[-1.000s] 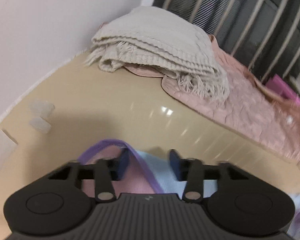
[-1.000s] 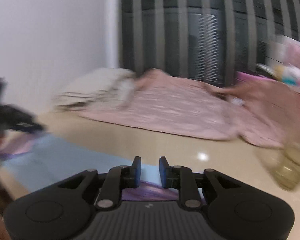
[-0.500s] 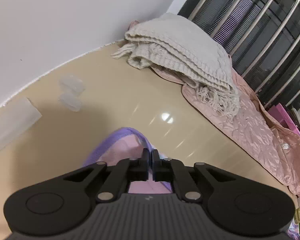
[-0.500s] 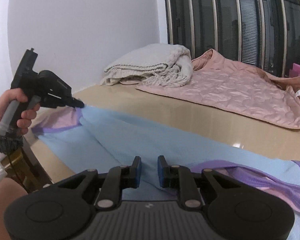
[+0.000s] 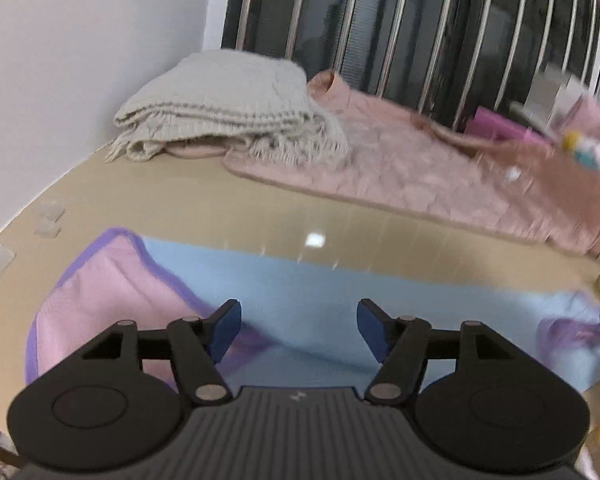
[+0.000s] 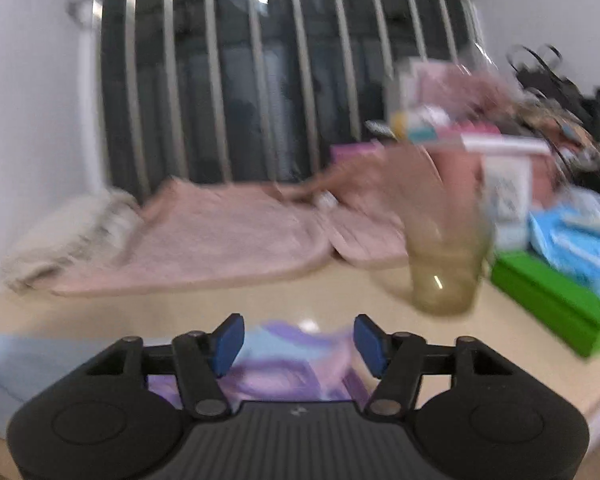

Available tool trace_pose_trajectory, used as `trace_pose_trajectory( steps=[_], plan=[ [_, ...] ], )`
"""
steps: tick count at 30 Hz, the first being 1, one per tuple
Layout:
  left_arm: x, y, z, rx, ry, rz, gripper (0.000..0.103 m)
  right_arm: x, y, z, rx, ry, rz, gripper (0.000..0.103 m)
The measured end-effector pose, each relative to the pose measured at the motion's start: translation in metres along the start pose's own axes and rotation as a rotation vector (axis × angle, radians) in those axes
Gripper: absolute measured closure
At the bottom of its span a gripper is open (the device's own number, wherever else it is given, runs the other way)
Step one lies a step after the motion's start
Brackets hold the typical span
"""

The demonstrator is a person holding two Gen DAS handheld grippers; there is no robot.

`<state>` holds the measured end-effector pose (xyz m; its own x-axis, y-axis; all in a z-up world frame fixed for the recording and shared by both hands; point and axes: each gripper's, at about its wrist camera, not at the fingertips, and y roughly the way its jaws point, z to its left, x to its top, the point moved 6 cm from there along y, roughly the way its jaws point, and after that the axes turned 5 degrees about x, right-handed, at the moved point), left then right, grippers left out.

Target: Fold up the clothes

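Beige bench (image 5: pixel 260 216) carries our blue garment (image 5: pixel 340 300), long axis running left-right btwn both grippers. Left gripper (image 5: pixel 296 330) & right gripper (image 6: pixel 296 344) gape wide, holding nothing; each hovers over its own end, purple-trimmed.

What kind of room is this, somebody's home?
Probably a lived-in home. A glossy beige table stands by a barred window, with a folded cream fringed blanket, a pink quilted cover and a light blue garment with purple trim on it.
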<state>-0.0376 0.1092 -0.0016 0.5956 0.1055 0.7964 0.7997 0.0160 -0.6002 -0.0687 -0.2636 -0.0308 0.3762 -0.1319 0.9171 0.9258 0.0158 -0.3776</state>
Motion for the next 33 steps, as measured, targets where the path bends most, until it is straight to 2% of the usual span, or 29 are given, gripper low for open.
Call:
trace_pose_trajectory(
  steps=[3, 7, 8, 9, 13, 15, 18, 21, 23, 26, 27, 28, 29, 30, 33],
  plan=[
    [-0.011, 0.003, 0.0, 0.02, 0.009, 0.004, 0.037, -0.018, 0.006, -0.004, -0.058, 0.0, 0.014, 0.055],
    [-0.019, 0.001, -0.001, 0.04, 0.048, -0.009, 0.036, -0.035, -0.001, 0.0, -0.062, -0.055, -0.078, 0.058],
    [-0.02, 0.0, -0.002, 0.041, 0.056, -0.011, 0.036, -0.037, -0.001, 0.001, -0.054, -0.069, -0.092, 0.071],
    [-0.019, -0.004, 0.0, 0.037, 0.05, -0.014, 0.036, -0.035, -0.001, 0.003, -0.047, -0.083, -0.089, 0.088],
    [-0.015, -0.026, 0.015, 0.036, 0.001, -0.045, 0.034, -0.016, -0.002, 0.008, -0.017, -0.077, -0.065, 0.095],
    [-0.013, -0.042, 0.028, 0.051, -0.035, -0.074, 0.029, 0.003, -0.015, 0.027, 0.034, -0.096, -0.125, 0.095],
    [-0.013, -0.063, 0.05, 0.089, -0.115, -0.108, 0.025, 0.023, -0.033, 0.085, 0.196, -0.139, -0.173, 0.095],
    [-0.016, -0.076, 0.071, 0.127, -0.198, -0.119, 0.025, 0.014, -0.027, 0.152, 0.367, -0.135, -0.106, 0.095],
    [-0.021, -0.08, 0.082, 0.141, -0.243, -0.105, 0.025, -0.006, -0.012, 0.194, 0.414, -0.153, -0.038, 0.094],
    [-0.031, -0.086, 0.09, 0.155, -0.266, -0.088, 0.025, -0.036, 0.017, 0.227, 0.425, -0.139, 0.11, 0.088],
    [-0.033, -0.087, 0.091, 0.164, -0.263, -0.086, 0.025, -0.038, 0.015, 0.231, 0.438, -0.145, 0.116, 0.078],
    [-0.036, -0.088, 0.093, 0.175, -0.261, -0.084, 0.024, -0.038, 0.009, 0.232, 0.457, -0.158, 0.102, 0.067],
    [-0.039, -0.088, 0.094, 0.187, -0.26, -0.083, 0.024, -0.036, 0.001, 0.232, 0.48, -0.167, 0.085, 0.045],
    [-0.042, -0.087, 0.095, 0.188, -0.267, -0.078, 0.024, -0.031, -0.009, 0.228, 0.507, -0.169, 0.057, 0.036],
    [-0.046, -0.083, 0.097, 0.18, -0.291, -0.067, 0.024, -0.006, -0.049, 0.198, 0.562, -0.154, -0.096, 0.038]
  ],
)
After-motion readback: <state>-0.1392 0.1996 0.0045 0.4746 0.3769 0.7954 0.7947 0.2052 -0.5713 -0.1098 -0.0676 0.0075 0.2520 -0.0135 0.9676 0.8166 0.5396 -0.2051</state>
